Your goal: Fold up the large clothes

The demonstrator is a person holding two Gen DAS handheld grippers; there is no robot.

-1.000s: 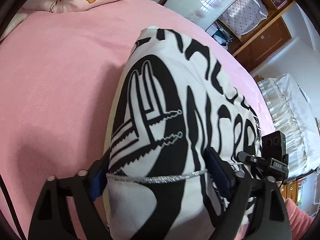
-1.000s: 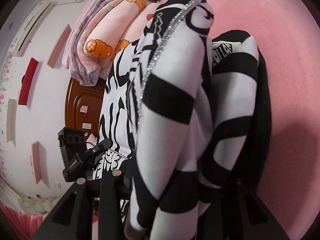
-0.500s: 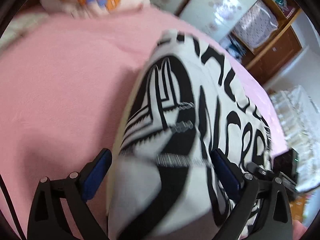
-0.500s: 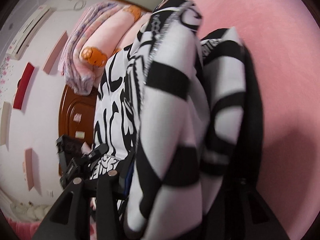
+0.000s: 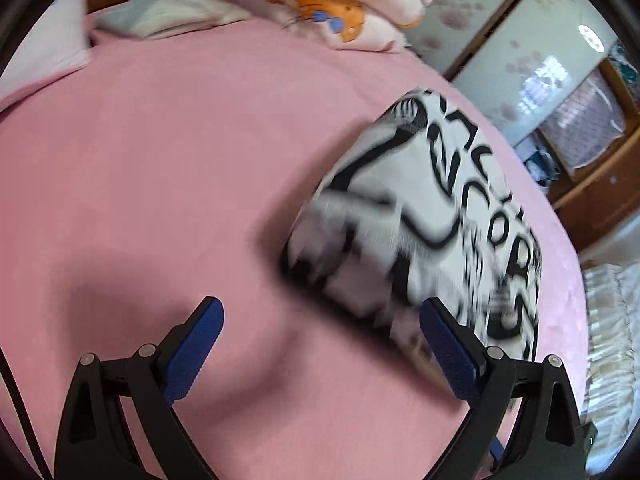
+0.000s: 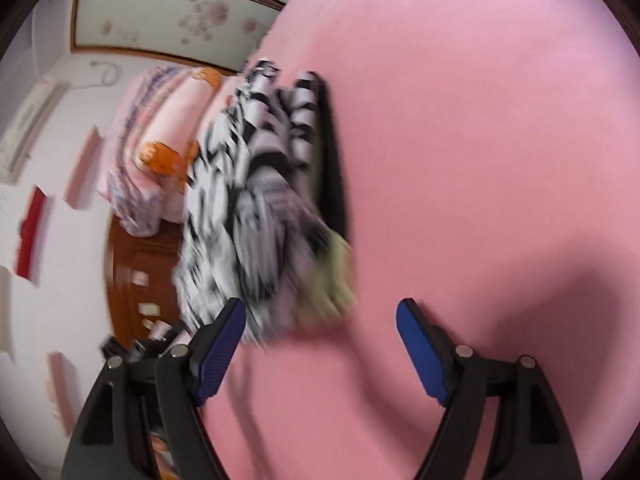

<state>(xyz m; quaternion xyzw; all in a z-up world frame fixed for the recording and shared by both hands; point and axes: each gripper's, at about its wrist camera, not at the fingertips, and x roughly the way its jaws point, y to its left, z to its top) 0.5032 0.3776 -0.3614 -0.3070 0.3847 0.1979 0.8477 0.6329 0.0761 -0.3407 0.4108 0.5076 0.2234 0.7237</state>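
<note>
A black-and-white patterned garment [image 5: 432,220] lies folded in a bundle on the pink bed [image 5: 160,168]. In the left wrist view it sits ahead and to the right of my left gripper [image 5: 320,320], which is open and empty, with the right fingertip close to the bundle's near edge. In the right wrist view the garment [image 6: 260,200] is blurred, ahead and to the left of my right gripper [image 6: 320,320], which is open and empty above the pink bed [image 6: 460,140].
A rolled pink quilt with orange cartoon prints [image 5: 340,4] and a folded pale cloth [image 5: 160,12] lie at the head of the bed. A wardrobe with glass doors [image 5: 540,80] stands to the right. A wooden headboard [image 6: 136,264] is at left.
Both grippers opened and let go of the garment, then pulled back from it. The garment dropped onto the bed as a folded bundle.
</note>
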